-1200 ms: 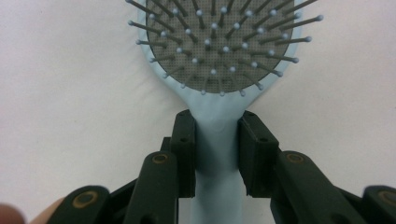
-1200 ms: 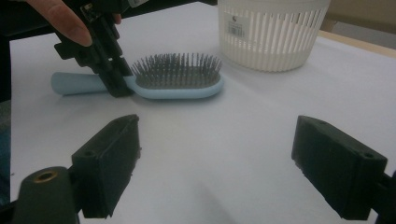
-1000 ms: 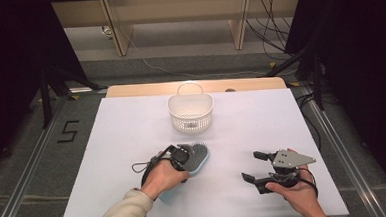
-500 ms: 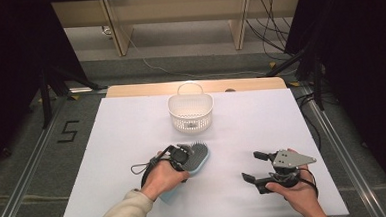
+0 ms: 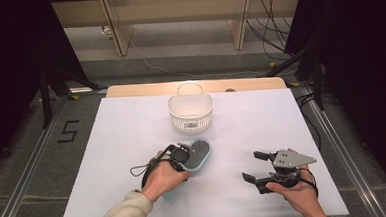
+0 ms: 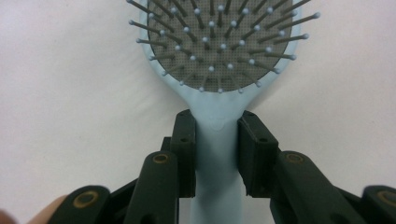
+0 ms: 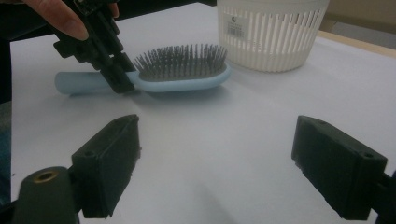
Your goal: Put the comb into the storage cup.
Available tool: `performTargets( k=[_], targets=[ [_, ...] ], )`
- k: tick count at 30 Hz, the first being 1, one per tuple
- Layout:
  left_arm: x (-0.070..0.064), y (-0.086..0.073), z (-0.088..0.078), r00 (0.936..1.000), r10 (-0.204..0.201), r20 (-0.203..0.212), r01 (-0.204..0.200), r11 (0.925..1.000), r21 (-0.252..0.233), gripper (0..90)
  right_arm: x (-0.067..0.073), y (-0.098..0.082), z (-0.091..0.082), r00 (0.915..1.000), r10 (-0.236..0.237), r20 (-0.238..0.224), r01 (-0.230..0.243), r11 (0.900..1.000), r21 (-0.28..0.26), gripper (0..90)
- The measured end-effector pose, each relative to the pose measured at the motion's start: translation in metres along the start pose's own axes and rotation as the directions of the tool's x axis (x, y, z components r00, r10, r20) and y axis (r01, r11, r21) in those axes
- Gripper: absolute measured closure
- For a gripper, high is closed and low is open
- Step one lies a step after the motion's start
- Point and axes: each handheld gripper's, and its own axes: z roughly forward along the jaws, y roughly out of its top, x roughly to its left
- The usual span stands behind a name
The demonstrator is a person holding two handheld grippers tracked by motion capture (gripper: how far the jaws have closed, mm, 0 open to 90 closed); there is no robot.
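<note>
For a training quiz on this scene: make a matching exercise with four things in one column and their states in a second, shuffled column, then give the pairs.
Things:
1. left gripper
2. right gripper
3. hairbrush
4. basket

States:
A. white, standing at the far side of the table
B. jaws wide apart, nothing between them
C. light blue, lying bristles up
D. jaws closed on the brush's handle

Pairs: 1-D, 2-B, 3-C, 4-A

Even overhead light fell on the white table (image 5: 132,141); surroundings stayed dark; near jaws in both gripper views were softly blurred.
</note>
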Motion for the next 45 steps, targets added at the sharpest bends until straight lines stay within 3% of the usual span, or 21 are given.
performTargets(
  k=[15, 21, 45],
  targets=[
    [-0.001, 0.001, -0.008, 1.0, 0.003, -0.002, -0.003, 0.9945, -0.105, 69.9, 0.0, 0.0, 0.0, 1.0, 0.0, 0.006, 0.0, 1.0, 0.0, 16.1],
    [-0.002, 0.001, -0.011, 0.9996, 0.022, -0.016, -0.024, 0.9919, -0.125, 69.9, 0.0, 0.0, 0.0, 1.0, 0.0, 0.006, 0.0, 1.0, -0.001, 16.0],
    [-0.002, 0.0, -0.015, 0.9997, 0.022, -0.009, -0.024, 0.9761, -0.216, 69.9, 0.0, 0.0, -0.001, 1.0, -0.002, 0.004, 0.002, 1.0, -0.002, 16.0]
  ],
)
